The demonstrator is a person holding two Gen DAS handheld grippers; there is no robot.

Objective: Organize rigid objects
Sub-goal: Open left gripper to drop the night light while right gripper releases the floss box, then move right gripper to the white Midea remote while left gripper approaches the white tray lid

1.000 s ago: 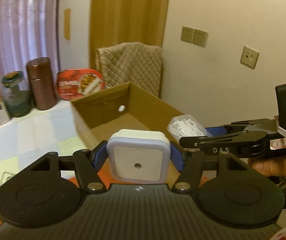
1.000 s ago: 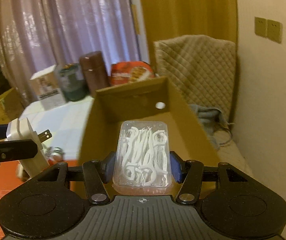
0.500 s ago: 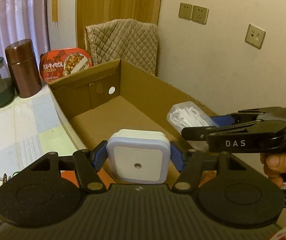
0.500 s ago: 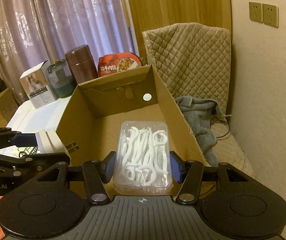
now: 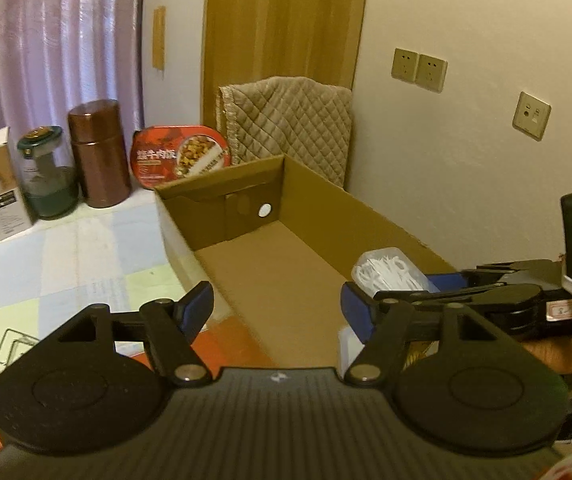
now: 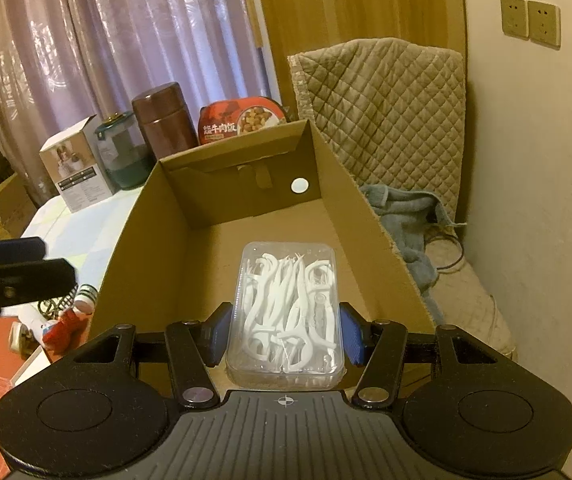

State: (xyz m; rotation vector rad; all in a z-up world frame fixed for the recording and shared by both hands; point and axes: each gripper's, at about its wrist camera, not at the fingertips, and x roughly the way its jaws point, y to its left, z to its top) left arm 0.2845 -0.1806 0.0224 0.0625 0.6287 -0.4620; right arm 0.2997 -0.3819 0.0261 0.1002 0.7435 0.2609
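Cardboard box (image 6: pixel 366 216) below, right gripper (image 6: pixel 286 330) clamps floss-pick case (image 6: pixel 286 312) — left gripper (image 5: pixel 277 306) opening, seemingly empty.

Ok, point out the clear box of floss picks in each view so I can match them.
Left wrist view: the box of floss picks sits at right of centre, held in the right gripper over the cardboard box.
Right wrist view: it is at bottom centre, clamped between the fingers.
Shared landmark: the white round hole in the box's far wall.
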